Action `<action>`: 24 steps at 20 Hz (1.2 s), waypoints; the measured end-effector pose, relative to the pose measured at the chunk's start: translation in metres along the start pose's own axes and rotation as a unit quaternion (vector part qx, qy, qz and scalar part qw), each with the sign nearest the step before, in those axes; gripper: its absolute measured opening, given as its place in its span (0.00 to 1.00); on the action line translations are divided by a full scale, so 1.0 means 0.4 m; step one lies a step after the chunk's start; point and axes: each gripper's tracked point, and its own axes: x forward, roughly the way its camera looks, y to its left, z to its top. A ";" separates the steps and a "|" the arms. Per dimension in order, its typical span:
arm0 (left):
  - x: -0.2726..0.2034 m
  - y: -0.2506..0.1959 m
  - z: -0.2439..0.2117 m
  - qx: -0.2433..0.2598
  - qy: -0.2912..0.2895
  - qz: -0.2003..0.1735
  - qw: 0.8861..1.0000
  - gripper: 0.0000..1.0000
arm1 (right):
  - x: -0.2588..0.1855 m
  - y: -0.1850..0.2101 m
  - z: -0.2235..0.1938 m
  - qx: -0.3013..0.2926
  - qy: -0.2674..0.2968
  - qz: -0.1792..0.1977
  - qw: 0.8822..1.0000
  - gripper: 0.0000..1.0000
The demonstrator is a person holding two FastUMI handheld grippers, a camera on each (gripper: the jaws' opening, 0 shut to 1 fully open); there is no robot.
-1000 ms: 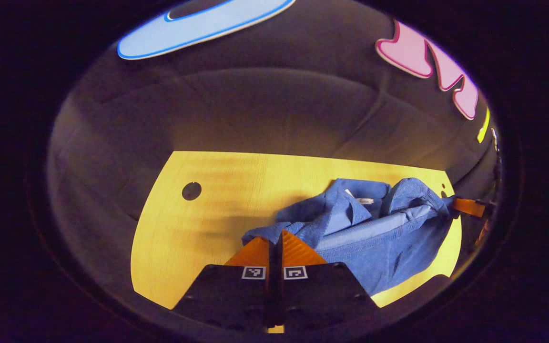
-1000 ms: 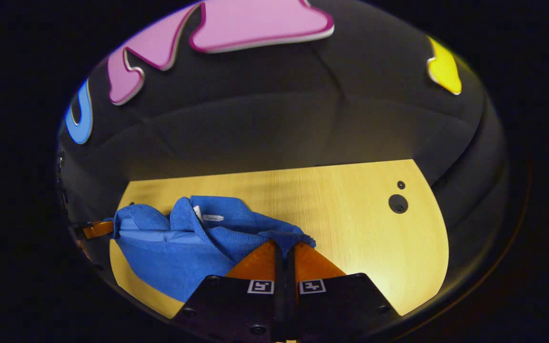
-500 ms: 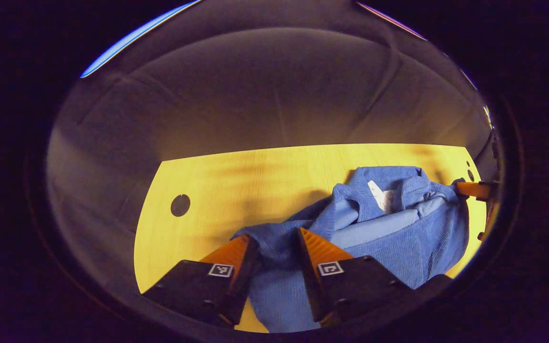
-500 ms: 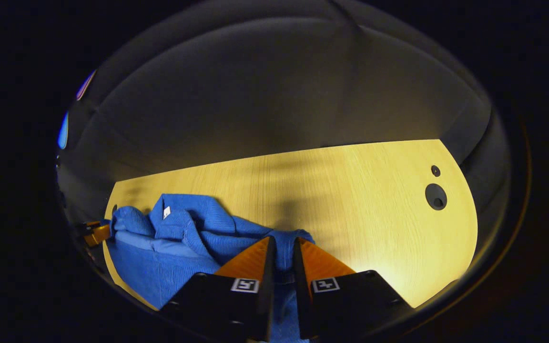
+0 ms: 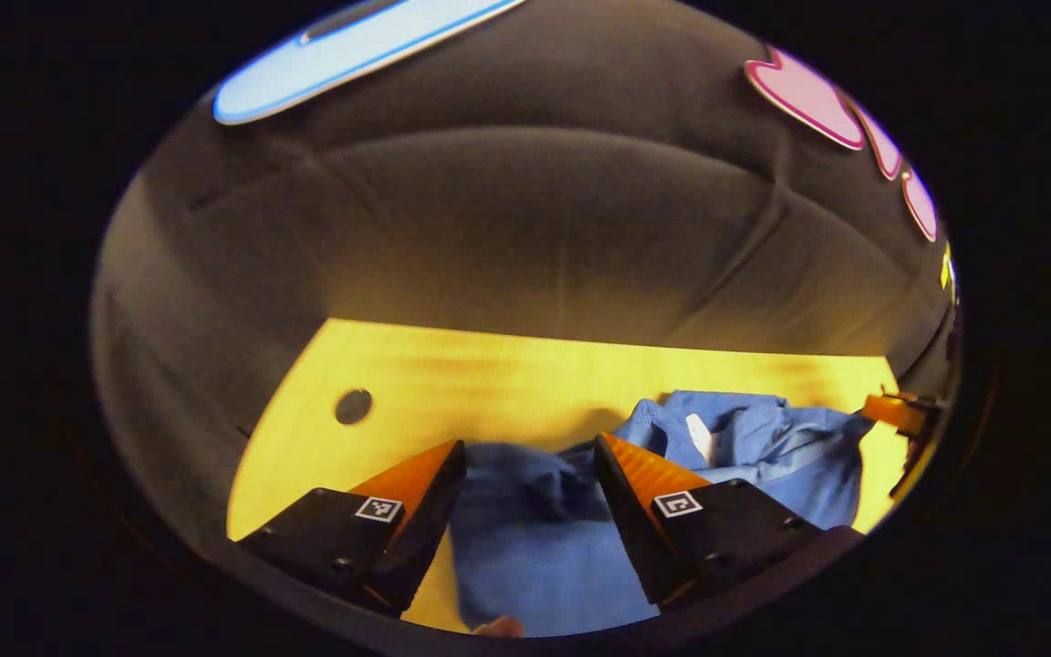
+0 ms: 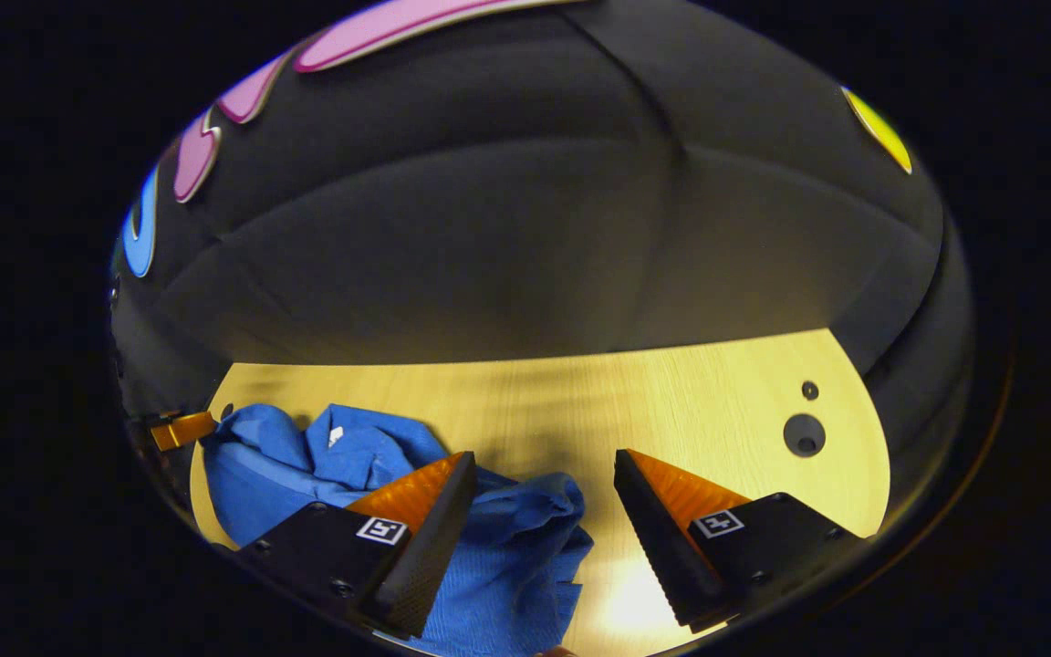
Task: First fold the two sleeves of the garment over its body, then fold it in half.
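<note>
Both tongs, left [image 5: 525, 474] and right [image 6: 539, 484], are hanging spread over the crumpled shirt [image 6: 507, 538]; flattening it first should ease sleeve folding.

Dim booth, warm glare on the table [image 6: 635, 584], fisheye-bent, slightly blurred.

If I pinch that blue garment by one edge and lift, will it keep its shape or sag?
The blue garment will likely sag: it lies bunched in soft folds on the wooden table, so it looks floppy. Its ribbed knit probably grips rather than slips. Both the left gripper and right gripper stand open over it, so pushing it would probably just crumple it.
</note>
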 end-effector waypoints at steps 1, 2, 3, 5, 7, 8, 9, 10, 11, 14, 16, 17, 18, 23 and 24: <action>-0.020 0.002 0.033 0.009 -0.022 -0.001 1.000 0.83 | -0.015 0.010 0.024 -0.007 -0.016 0.004 1.000 0.97; -0.032 0.008 0.065 0.017 -0.045 0.004 0.999 0.83 | -0.031 0.023 0.049 -0.009 -0.031 0.007 0.999 0.97; -0.034 0.010 0.061 0.023 -0.055 0.013 0.998 0.82 | -0.049 0.035 0.065 -0.008 -0.041 0.011 0.999 0.97; -0.062 -0.003 0.053 0.024 -0.055 0.009 0.998 0.82 | -0.091 0.052 0.098 -0.015 -0.061 0.017 0.998 0.97; -0.109 -0.017 0.036 0.011 -0.048 0.005 0.999 0.83 | -0.141 0.062 0.126 -0.036 -0.080 0.020 0.996 0.97; -0.139 -0.019 0.042 0.007 -0.056 0.001 0.998 0.83 | -0.172 0.074 0.137 -0.046 -0.089 0.026 0.995 0.98; -0.183 -0.018 0.055 0.003 -0.069 0.000 0.998 0.84 | -0.201 0.084 0.145 -0.058 -0.096 0.026 0.993 0.98; -0.220 -0.022 0.064 0.000 -0.082 -0.001 0.997 0.83 | -0.237 0.089 0.154 -0.070 -0.106 0.029 0.991 0.98; -0.257 -0.027 0.067 0.000 -0.092 -0.003 0.996 0.83 | -0.272 0.104 0.170 -0.077 -0.123 0.033 0.989 0.98; -0.384 -0.040 0.059 0.000 -0.128 0.001 0.992 0.83 | -0.384 0.142 0.186 -0.077 -0.150 0.046 0.985 0.98; -0.466 -0.058 0.048 0.003 -0.148 -0.001 0.989 0.83 | -0.462 0.159 0.191 -0.070 -0.165 0.053 0.982 0.98; -0.505 -0.063 0.047 0.006 -0.162 -0.002 0.987 0.83 | -0.506 0.164 0.198 -0.071 -0.175 0.052 0.981 0.98; -0.549 -0.070 0.040 0.009 -0.173 -0.003 0.985 0.83 | -0.550 0.165 0.202 -0.072 -0.187 0.047 0.979 0.98; -0.749 -0.101 0.010 0.012 -0.232 -0.008 0.973 0.83 | -0.769 0.175 0.179 -0.059 -0.236 0.029 0.969 0.98; -0.793 -0.109 0.000 0.014 -0.246 -0.011 0.969 0.83 | -0.815 0.180 0.169 -0.061 -0.246 0.025 0.967 0.98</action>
